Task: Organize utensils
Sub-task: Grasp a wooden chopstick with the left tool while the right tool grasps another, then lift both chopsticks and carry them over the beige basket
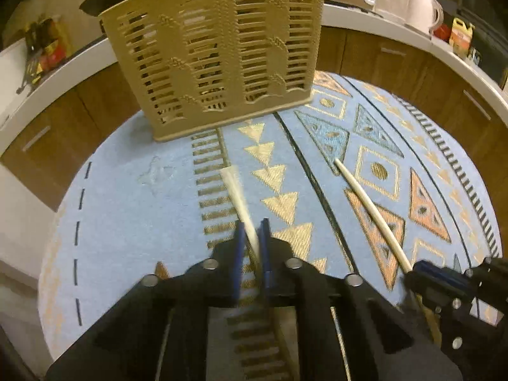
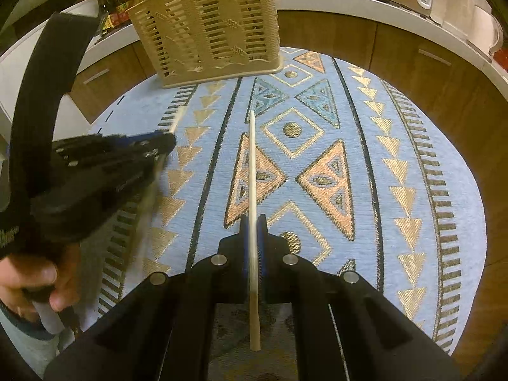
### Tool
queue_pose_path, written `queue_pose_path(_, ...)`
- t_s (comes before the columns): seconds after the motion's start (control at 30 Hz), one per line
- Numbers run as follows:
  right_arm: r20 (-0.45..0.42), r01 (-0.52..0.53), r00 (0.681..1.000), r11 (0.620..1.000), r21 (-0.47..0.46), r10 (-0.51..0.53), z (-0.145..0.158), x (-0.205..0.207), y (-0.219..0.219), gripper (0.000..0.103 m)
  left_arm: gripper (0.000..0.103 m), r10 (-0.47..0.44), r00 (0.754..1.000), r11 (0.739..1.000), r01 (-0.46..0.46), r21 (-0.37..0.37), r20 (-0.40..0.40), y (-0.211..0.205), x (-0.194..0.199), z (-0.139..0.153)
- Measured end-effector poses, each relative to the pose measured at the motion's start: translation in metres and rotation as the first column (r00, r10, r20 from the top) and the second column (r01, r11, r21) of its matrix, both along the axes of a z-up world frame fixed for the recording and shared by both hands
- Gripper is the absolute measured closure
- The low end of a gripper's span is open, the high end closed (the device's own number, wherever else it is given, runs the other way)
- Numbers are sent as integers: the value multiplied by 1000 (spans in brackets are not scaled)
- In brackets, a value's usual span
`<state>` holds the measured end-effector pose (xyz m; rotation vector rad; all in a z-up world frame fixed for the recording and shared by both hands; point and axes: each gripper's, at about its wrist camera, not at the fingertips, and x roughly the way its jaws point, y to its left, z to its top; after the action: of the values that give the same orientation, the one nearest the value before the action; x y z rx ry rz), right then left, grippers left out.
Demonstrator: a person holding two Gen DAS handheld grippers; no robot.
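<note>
basket (image 1: 222,57): upright on cloth, contents unclear | left tongs (image 1: 252,238), right tongs (image 2: 253,225): each pinching a chopstick

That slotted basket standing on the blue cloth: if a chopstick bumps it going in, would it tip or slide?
The basket is probably light: thin plastic, mostly slots. It stands tall on a fairly narrow base, so a knock near the rim might rock it. The woven cloth likely gives some grip, so sliding seems less likely than tipping.
</note>
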<state>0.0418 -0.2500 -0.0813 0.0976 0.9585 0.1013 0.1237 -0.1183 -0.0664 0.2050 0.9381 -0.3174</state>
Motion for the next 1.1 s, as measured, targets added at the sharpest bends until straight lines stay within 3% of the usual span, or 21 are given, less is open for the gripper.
queue_pose_path(0.3, -2, 21, 1000, 1000, 3, -21, 5, 0, -7, 99, 99, -101, 988, 978, 76, -196, -117, 48, -25, 5)
queue_pose_path(0.4, -6, 21, 1000, 1000, 3, -21, 3, 0, -8, 99, 99, -108, 984, 973, 76, -219, -139, 57, -28, 2)
queue_pose_path(0.5, -42, 13, 999, 997, 75, -10, 1, 6, -14, 97, 98, -110, 983, 973, 76, -216, -150, 54, -28, -3)
queue_pose_path(0.6, -95, 2, 995, 983, 183, 15, -1, 18, -23, 82, 98, -132, 976, 966, 88, -242, -173, 56, -22, -2)
queue_pose_path(0.67, -112, -17, 993, 986, 169, 37, 4, 29, -26, 67, 94, -156, 971, 963, 108, -245, -183, 58, -18, 1)
queue_pose_path(0.73, -135, -40, 989, 991, 128, 58, 7, 43, -24, 64, 86, -175, 963, 963, 124, -241, -203, 55, -11, 1)
queue_pose_path(0.9, -198, -97, 973, 990, 101, 115, 10, 76, -13, 66, 84, -237, 932, 959, 179, -219, -275, 47, 11, 0)
queue_pose_path(1.1, -237, -160, 960, 987, -13, 153, 10, 96, 12, 85, 84, -283, 905, 958, 253, -131, -318, 26, 21, 2)
